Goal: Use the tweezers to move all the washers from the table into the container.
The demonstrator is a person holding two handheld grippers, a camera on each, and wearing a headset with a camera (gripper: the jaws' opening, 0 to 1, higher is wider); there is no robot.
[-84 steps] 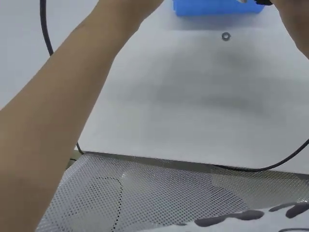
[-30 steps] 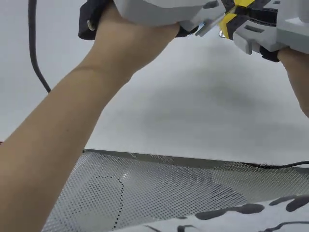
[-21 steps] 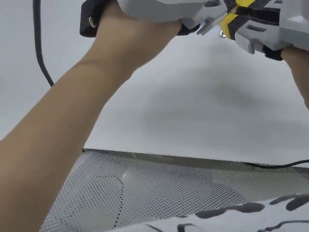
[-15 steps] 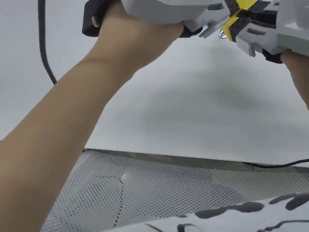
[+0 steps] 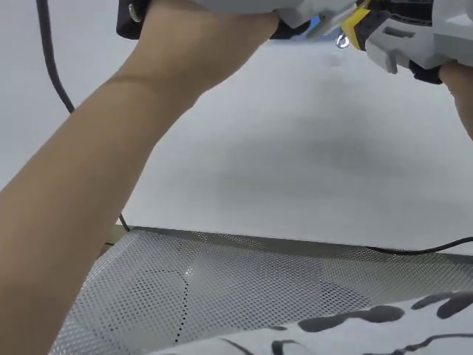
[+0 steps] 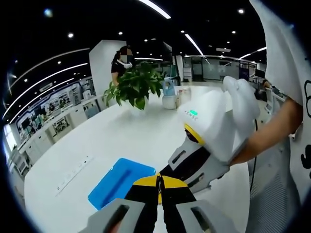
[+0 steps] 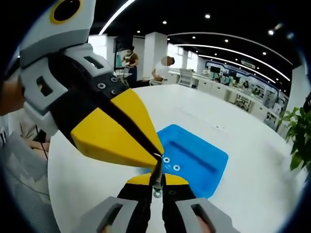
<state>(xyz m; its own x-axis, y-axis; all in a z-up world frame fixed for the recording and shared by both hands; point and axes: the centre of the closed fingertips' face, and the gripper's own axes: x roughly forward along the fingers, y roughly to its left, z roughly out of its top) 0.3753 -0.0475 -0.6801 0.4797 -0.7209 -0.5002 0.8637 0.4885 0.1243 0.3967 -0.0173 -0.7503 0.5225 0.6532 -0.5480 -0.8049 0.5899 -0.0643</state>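
My two grippers meet at the top of the head view, the left gripper point(image 5: 325, 21) coming from the left and the right gripper point(image 5: 360, 31) from the right. The thin metal tweezers point(image 7: 156, 170) run out of the left gripper's shut yellow jaws and pass between my right gripper's point(image 7: 155, 180) shut yellow tips. A small washer point(image 5: 341, 41) hangs at the tweezers' tip above its faint shadow; it also appears as a small washer point(image 7: 156, 193) low between the right jaws. The blue container point(image 7: 194, 160) lies just beyond and holds two washers point(image 7: 166, 159). My left gripper point(image 6: 159, 182) looks over the container point(image 6: 121, 182).
A pale table point(image 5: 310, 163) stretches below the grippers, with black cables on it at the far left point(image 5: 52, 66) and near the front right point(image 5: 436, 248). A perforated metal shelf point(image 5: 222, 288) runs along the near edge. A potted plant point(image 6: 136, 87) stands farther back.
The washer lay alone on the table 2.8 s ago. Both grippers have since come together over it, and it now hangs off the surface, closer to the container's edge.
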